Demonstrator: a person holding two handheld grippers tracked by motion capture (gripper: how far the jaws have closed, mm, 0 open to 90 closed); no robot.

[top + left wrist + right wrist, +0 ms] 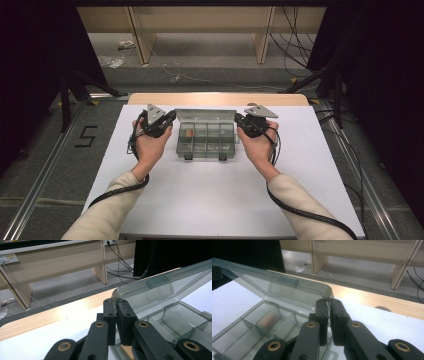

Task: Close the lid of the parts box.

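Here, high view: a clear grey compartment box point(205, 140) sits on the white surface point(210, 200), roughly at its middle and toward the far side. Its lid point(205, 115) is raised and leans back. Two dark latches sit on the near edge of the box. The left claw point(170, 117) is at the lid's left corner and the right claw point(239, 119) at its right corner, each held in a hand with a pale sleeve coming in from below. A small orange-brown item point(188, 133) lies in a far-left compartment. Black cables trail from both claws along the forearms. Beyond the surface, a grey floor with a "5" marked on it point(87, 136) and pale wooden bench legs.

Left gripper view: the left claw point(116, 305) has its two black jaws pressed nearly together on the rounded corner edge of the transparent lid point(160, 287), pinching it. The open tray with its dividers point(180, 320) lies to the right, below the lid. A wooden strip runs along the far edge of the surface point(50, 315).

Right gripper view: the right claw point(329, 304) likewise pinches the lid's point(287, 287) other corner, jaws close with the thin plastic edge between them. Compartments point(249, 332) lie to the left; a blurred orange-brown item point(267, 319) rests in one of them.
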